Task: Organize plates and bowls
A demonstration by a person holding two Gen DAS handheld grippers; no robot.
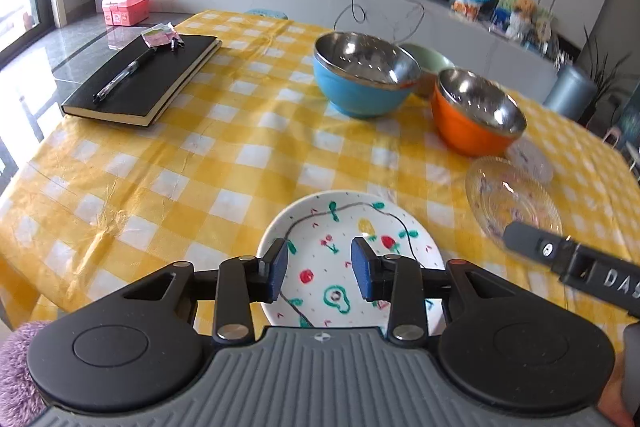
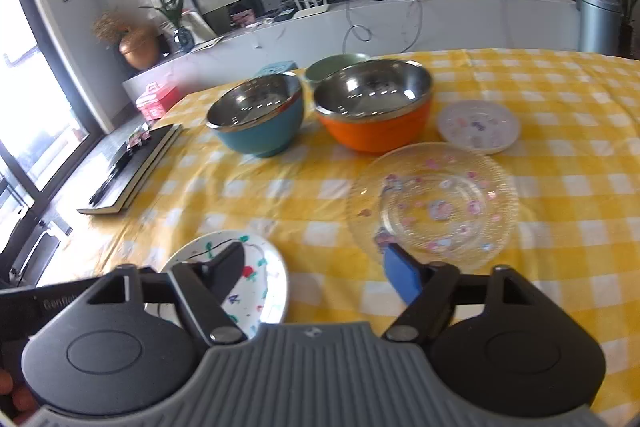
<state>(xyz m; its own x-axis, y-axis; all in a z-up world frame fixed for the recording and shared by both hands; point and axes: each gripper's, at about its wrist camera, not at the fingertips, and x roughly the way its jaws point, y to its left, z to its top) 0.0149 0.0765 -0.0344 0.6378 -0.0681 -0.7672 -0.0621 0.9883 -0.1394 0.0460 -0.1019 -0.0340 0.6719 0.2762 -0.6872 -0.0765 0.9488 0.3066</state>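
The left gripper (image 1: 320, 269) hangs over the painted white plate (image 1: 344, 227) at the table's near edge, jaws partly spread, gripping nothing. The right gripper (image 2: 316, 267) gapes wide above the yellow checked cloth (image 2: 560, 187), between that plate and the clear glass plate (image 2: 434, 201). Blue bowl (image 2: 260, 123) and orange bowl (image 2: 374, 111) stand beyond.

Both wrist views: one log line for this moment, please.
left gripper: open, above painted plate | right gripper: open, empty, short of glass plate | blue bowl, orange bowl: untouched
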